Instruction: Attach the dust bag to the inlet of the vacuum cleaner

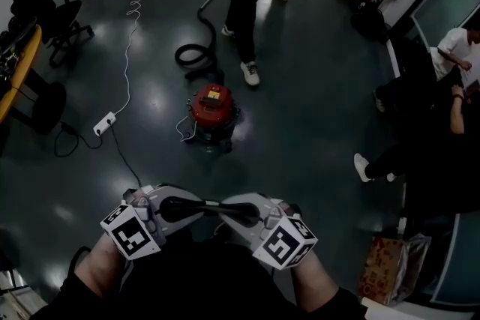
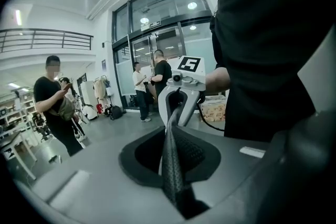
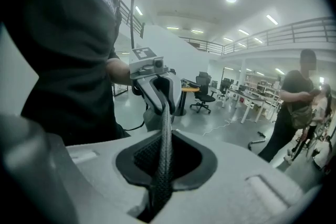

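- The left gripper and the right gripper face each other, tips close together, just in front of the person's body. Each has its jaws drawn almost together on one end of a thin, black, woven-textured fabric strip that runs taut from one to the other.
- I take this strip for the dust bag, held flat and seen edge-on. Whether more of it hangs below I cannot tell against the dark clothing.
- So the dust bag is up in the two grippers, well apart from the red, drum-shaped vacuum cleaner, which stands on the dark glossy floor ahead.
- The step in hand, as I judge it, is carrying the bag to the machine. Both grips should be firm and the strip taut but not stretched, so that neither end slips out on the way.
- The inlet does not show from here, and the red top looks closed. It will probably need opening, so the bag is better laid just beside the vacuum than left dangling from one gripper.
- A black ribbed hose coils just behind the vacuum. A thin white cable and a white power strip lie to its left, and a standing person's white shoe is near its far side. Coming in from the near side keeps away from all of these.
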The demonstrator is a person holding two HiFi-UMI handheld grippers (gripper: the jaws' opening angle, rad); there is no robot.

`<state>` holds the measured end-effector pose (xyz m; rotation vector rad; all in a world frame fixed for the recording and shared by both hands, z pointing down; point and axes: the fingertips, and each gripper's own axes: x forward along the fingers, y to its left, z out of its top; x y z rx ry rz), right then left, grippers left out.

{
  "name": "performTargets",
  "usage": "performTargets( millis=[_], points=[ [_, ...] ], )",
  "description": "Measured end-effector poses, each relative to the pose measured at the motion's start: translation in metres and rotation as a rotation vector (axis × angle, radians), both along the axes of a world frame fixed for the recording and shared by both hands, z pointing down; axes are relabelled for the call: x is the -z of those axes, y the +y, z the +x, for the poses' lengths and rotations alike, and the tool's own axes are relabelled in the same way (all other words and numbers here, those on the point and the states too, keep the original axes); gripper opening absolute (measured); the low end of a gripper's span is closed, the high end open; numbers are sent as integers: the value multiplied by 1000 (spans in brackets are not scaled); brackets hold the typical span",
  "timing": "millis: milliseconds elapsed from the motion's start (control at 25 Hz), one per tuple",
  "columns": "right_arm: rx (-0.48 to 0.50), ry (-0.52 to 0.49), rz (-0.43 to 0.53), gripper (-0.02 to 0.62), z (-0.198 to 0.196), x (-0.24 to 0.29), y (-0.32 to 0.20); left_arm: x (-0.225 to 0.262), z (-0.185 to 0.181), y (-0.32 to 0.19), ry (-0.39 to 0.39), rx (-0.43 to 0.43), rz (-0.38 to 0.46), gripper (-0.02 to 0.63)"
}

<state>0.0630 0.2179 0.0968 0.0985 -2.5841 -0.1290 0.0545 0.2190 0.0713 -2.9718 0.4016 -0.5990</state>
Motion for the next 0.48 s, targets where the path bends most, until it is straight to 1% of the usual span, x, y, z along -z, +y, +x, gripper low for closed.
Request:
performTargets(
  millis=[120,200,480],
  points=[
    [-5,7,-13,31,-6,-9,-18,-9,-7,-18,10,5,-12,38],
    [-17,11,-21,31,-17,-17,-31,-17,-18,-32,13,-1,-13,38],
    [-106,28,-31,31,-72,-32,-88,-36,-72,-89,18,-60,2,41]
  ],
)
